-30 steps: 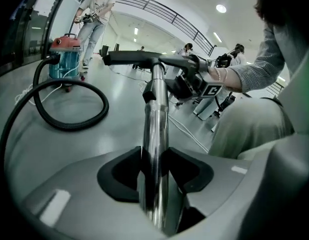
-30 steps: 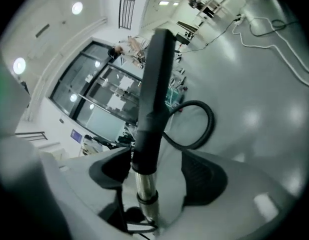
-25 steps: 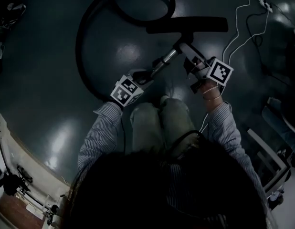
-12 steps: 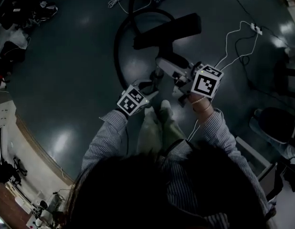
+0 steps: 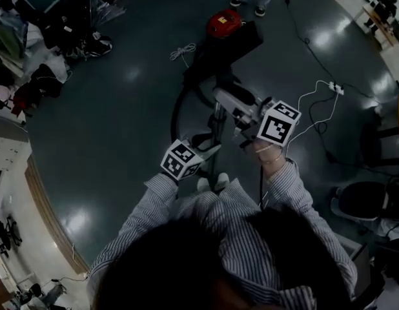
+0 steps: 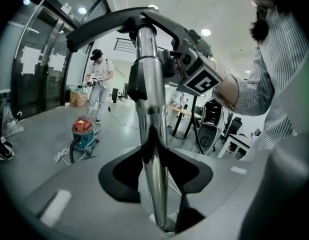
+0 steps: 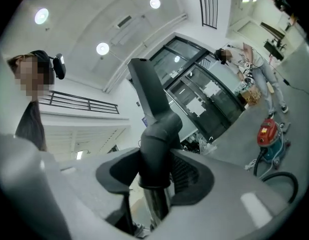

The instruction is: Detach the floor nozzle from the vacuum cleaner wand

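Above the dark floor (image 5: 109,108), in the head view, we are holding the wand (image 5: 217,126) lifted in front of us. The left tool (image 5: 211,148) is gripping its metal tube nearer to us. The right tool (image 5: 225,99) is reaching in further along, just below the floor nozzle (image 5: 232,47). A red vacuum cleaner (image 5: 223,23) is standing on the floor beyond, with the hose (image 5: 177,115) curving down beside the wand.

In the left gripper view, the left tool (image 6: 154,169) is clamping the shiny wand (image 6: 147,84). Its jaws have just been closing a little, and both dark pads are pressing on the tube. The floor nozzle (image 6: 104,21) is sitting on the wand's top end, and the right tool (image 6: 202,79) is meeting the wand just under it.

In the right gripper view, the right tool (image 7: 154,176) is clamping the neck (image 7: 157,139) of the floor nozzle (image 7: 144,84). Its jaws have just been closing, and the pads are lying against the neck's collar. The metal wand (image 7: 157,204) is entering that collar from below, so the nozzle is attached.
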`<act>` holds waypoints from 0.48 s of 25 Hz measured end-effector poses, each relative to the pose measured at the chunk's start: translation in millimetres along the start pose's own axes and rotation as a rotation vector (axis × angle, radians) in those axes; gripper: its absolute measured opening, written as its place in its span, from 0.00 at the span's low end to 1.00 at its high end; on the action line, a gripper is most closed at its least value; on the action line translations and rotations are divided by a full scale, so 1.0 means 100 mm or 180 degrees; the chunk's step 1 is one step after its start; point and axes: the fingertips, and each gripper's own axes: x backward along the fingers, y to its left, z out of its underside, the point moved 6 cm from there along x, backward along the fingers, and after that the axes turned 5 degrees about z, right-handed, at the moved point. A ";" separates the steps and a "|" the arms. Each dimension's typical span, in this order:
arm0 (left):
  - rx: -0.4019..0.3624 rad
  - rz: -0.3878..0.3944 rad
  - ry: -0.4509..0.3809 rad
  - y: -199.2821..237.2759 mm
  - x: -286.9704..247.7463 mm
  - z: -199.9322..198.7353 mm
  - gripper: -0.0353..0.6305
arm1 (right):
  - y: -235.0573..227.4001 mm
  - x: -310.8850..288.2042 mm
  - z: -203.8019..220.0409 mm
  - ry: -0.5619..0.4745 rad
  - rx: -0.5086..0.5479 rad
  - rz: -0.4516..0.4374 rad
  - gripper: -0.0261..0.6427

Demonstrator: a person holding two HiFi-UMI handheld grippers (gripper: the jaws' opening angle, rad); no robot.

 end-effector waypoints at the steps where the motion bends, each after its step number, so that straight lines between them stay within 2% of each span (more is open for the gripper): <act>1: -0.0026 -0.0034 -0.0070 -0.02 0.07 -0.07 0.30 | 0.10 -0.01 -0.07 -0.0020 0.0045 -0.0043 0.31; 7: -0.0155 -0.0129 -0.0317 -0.16 0.41 -0.34 0.29 | 0.59 0.00 -0.33 -0.0028 0.0282 -0.0192 0.31; 12: -0.0279 -0.0173 -0.0326 -0.58 0.13 -0.26 0.29 | 0.61 0.55 -0.34 0.0212 0.0412 -0.0254 0.31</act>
